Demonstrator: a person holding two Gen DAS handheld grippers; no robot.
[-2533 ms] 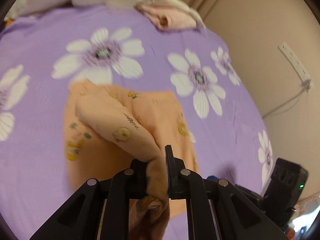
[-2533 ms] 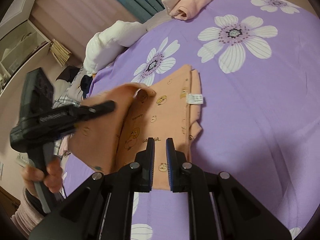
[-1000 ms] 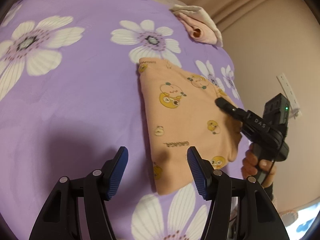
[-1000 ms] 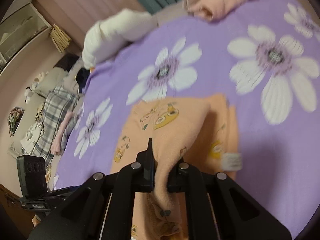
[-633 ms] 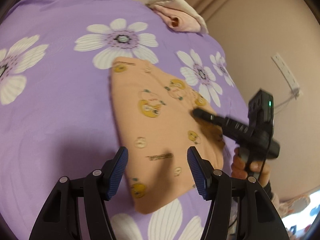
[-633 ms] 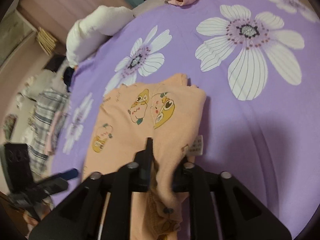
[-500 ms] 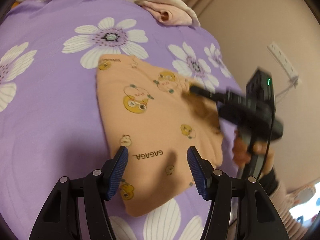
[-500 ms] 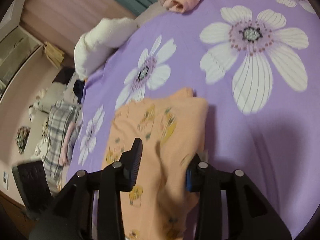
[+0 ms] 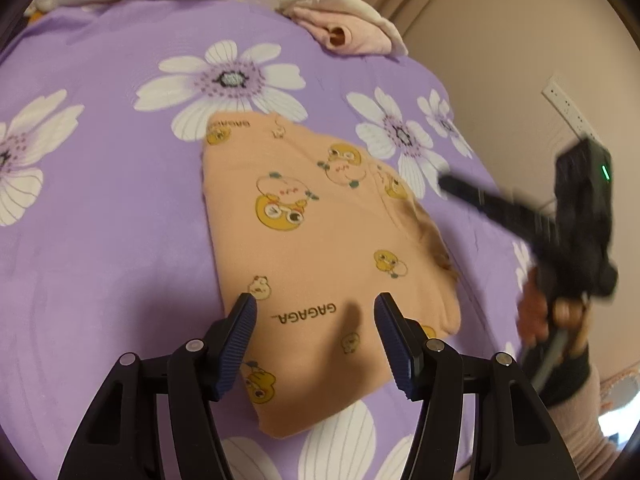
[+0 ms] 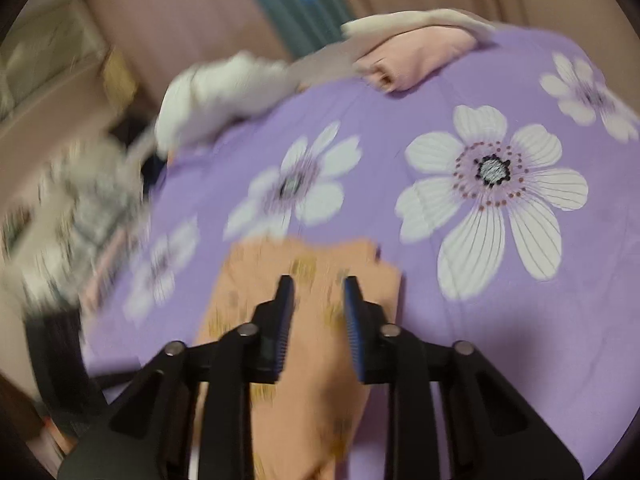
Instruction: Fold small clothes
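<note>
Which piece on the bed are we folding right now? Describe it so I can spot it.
Look at the purple bedspread with big white flowers. In its middle, in front of the left gripper, lies a flat folded peach garment. Unlike the pink rolled clothes at the far edge, it carries yellow cartoon ducks and the word GAGAGA.

"GAGAGA" printed twice on peach garment (image 9: 320, 240) — upside down in left wrist view.

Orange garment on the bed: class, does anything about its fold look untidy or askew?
Yes. The orange garment lies folded flat, but its right edge is rumpled, with an under layer poking out unevenly beside the neat top fold.
</note>
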